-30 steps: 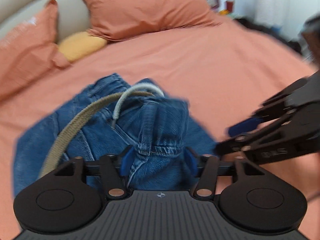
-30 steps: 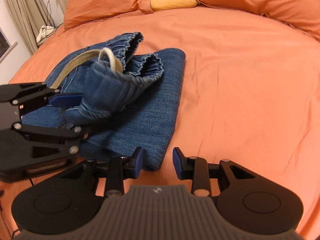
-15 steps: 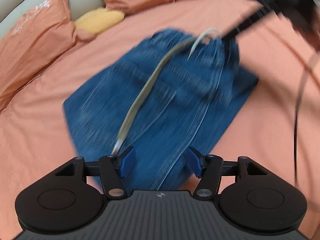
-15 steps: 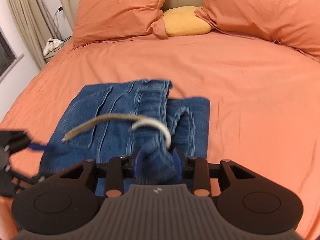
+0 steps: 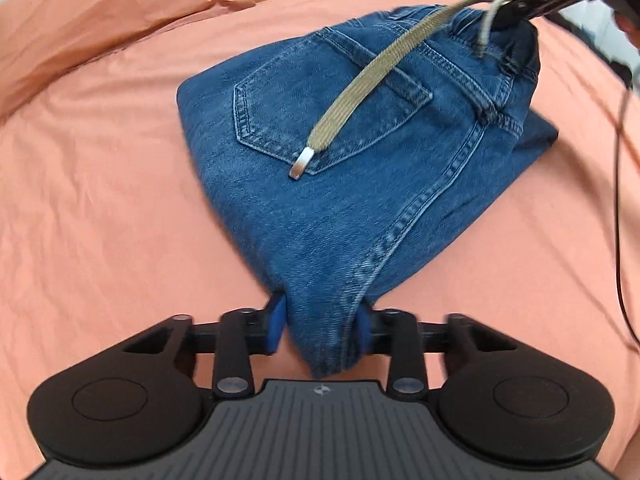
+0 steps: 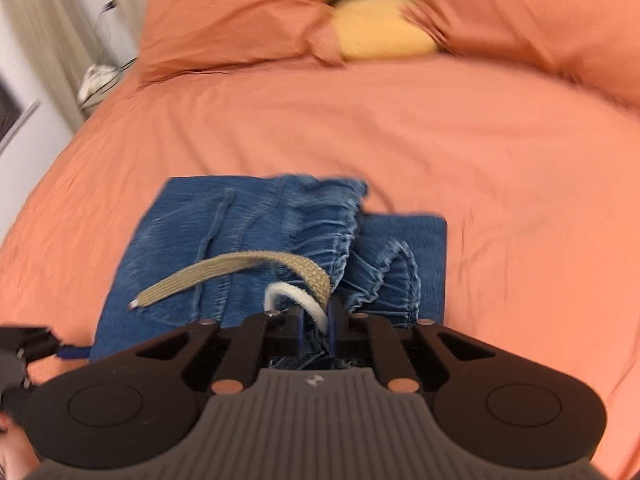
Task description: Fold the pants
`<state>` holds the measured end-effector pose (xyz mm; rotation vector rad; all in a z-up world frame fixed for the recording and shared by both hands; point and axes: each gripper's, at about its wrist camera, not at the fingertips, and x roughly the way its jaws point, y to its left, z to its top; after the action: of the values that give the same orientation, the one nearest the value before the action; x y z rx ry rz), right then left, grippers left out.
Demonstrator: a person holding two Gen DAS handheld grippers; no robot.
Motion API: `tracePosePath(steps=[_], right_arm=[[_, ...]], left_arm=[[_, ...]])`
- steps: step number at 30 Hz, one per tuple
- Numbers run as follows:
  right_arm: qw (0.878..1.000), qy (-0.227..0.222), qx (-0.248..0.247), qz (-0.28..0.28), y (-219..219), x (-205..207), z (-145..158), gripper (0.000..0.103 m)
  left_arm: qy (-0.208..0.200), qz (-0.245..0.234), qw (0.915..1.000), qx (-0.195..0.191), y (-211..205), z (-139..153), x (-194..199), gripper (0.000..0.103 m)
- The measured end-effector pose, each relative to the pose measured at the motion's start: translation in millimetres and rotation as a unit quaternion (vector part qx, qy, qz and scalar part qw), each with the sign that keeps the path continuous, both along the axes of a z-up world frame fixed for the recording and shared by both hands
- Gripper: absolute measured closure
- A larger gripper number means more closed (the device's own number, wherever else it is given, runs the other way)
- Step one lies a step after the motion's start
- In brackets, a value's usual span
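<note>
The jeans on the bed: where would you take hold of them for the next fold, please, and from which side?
Probably by two edges at once. The jeans lie part-folded on the orange sheet. Their near corner sits between the closing jaws of the left hand-held gripper, come at low from the bed's edge. The right hand-held gripper, closing, pinches the gathered waistband by the belt, lifting it.
</note>
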<state>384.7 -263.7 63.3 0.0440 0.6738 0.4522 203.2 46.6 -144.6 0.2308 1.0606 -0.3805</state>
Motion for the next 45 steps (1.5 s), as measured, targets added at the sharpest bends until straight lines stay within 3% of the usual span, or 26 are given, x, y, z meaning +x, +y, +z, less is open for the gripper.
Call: tracePosePath(steps=[3, 6, 13, 18, 21, 25, 27, 29, 31, 36, 38, 39, 42, 45], right_arm=[[0.999, -0.04, -0.008, 0.026, -1, -29, 22, 0.097], [0.995, -0.073, -0.037, 0.058, -10, -55, 25, 0.098], [0.991, -0.026, -0.112, 0.068, -32, -72, -52, 0.103], [0.989, -0.001, -0.134, 0.057, -32, -65, -98, 0.103], [0.989, 0.011, -0.14, 0.044, -29, -53, -113, 0.103], [0.991, 0.023, -0.126, 0.034, -30, -43, -111, 0.1], [0.993, 0.022, -0.111, 0.026, -35, -46, -104, 0.096], [0.996, 0.013, -0.09, 0.012, -43, -52, -93, 0.084], [0.999, 0.004, -0.048, -0.002, -58, -55, -81, 0.063], [0.997, 0.006, 0.069, -0.038, -80, -51, -56, 0.06], [0.992, 0.015, 0.111, -0.054, -87, -38, -51, 0.054], [0.99, 0.021, 0.127, -0.059, -89, -29, -50, 0.045], [0.983, 0.035, 0.165, -0.078, -88, -3, -49, 0.043], [0.974, 0.058, 0.203, -0.078, -89, 21, -56, 0.048]], left_arm=[[-0.018, 0.016, 0.9996, -0.012, 2, 5, -5, 0.078], [-0.012, 0.032, 0.9992, -0.021, 10, 7, -4, 0.083], [-0.002, 0.023, 0.9997, 0.003, 6, 11, -6, 0.084], [0.012, 0.001, 0.9997, 0.02, 5, 13, -2, 0.084], [0.018, -0.017, 0.9996, 0.015, 4, 20, 0, 0.082], [0.02, -0.027, 0.9994, -0.008, 15, 38, 2, 0.078], [0.006, -0.02, 0.9996, -0.018, 20, 48, 5, 0.067], [-0.02, 0.003, 0.9996, -0.02, 23, 54, 12, 0.056], [-0.043, 0.025, 0.9987, -0.015, 22, 55, 18, 0.056], [-0.031, 0.069, 0.9966, -0.032, 17, 43, 53, 0.056], [-0.022, 0.085, 0.9951, -0.045, 13, 39, 66, 0.056], [-0.012, 0.09, 0.9946, -0.05, 11, 37, 71, 0.056], [0.009, 0.104, 0.9928, -0.058, 6, 31, 88, 0.07], [0.016, 0.108, 0.9929, -0.047, -2, 23, 101, 0.089]])
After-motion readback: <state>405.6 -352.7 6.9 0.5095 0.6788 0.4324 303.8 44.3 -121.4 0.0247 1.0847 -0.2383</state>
